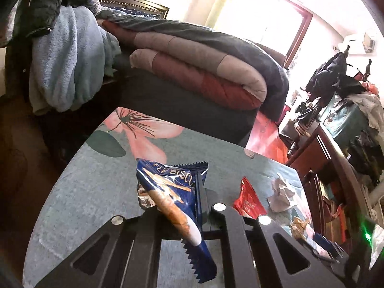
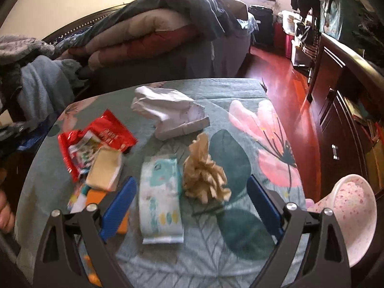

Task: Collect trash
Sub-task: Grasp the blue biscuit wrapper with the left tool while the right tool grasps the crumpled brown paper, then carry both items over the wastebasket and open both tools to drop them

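Your left tongs [image 1: 192, 206] pinched the blue biscuit wrapper [image 1: 168, 192], lifted above the surface [image 1: 84, 192]. Your right tongs [image 2: 192, 206] stood spread over the tissue pack [image 2: 160, 199] and brown crumpled paper [image 2: 204, 177]. Next: deposit the wrapper, probably in the pink bin [image 2: 355, 216].

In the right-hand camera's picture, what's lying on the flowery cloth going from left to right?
Red wrapper → yellow sponge-like block → diaper pack → crumpled brown paper → pink speckled bowl at the far right edge.
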The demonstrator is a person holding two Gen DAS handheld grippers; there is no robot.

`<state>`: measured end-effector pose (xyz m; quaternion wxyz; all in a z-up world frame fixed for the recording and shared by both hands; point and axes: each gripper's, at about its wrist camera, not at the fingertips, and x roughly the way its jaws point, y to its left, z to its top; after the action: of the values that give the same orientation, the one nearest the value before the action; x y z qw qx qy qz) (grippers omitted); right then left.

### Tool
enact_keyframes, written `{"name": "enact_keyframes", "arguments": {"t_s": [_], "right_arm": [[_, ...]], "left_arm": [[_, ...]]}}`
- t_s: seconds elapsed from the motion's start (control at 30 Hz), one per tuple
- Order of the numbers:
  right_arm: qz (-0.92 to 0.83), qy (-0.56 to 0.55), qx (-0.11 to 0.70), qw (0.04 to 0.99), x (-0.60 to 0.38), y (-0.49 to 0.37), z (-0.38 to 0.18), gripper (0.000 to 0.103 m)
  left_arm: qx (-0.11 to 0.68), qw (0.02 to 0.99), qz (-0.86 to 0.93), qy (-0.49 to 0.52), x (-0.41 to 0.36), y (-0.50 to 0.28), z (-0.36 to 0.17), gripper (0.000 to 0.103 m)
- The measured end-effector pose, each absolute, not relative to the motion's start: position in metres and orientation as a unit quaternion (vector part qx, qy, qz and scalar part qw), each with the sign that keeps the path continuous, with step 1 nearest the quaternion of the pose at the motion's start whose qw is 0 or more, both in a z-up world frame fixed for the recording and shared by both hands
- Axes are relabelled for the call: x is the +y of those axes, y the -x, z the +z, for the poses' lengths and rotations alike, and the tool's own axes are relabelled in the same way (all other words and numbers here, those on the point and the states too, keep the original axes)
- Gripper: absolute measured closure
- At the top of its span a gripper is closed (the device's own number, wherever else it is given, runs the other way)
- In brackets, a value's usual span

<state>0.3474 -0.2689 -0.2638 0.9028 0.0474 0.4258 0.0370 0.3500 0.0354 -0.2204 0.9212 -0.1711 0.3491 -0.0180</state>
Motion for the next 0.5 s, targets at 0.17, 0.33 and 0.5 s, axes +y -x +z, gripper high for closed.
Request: {"name": "enact_keyframes", "arguments": {"t_s": [0.17, 0.33, 0.5], "right_arm": [[0.027, -0.061, 0.443, 0.894, -0.275, -0.364, -0.273, 0.063], [0.038, -0.071, 0.438, 0.895, -0.28, -0.361, -0.273, 0.084], [0.038, -0.072, 0.425, 0.902, -0.285, -0.35, -0.263, 0.085]], "left_arm": [[0.344, 0.925, -0.02, 0.158, 0.031, -0.345, -0.22, 0.096], [0.346, 0.924, -0.024, 0.159, 0.027, -0.342, -0.22, 0.096], [0.341, 0.926, -0.019, 0.16, 0.026, -0.333, -0.216, 0.096]]}}
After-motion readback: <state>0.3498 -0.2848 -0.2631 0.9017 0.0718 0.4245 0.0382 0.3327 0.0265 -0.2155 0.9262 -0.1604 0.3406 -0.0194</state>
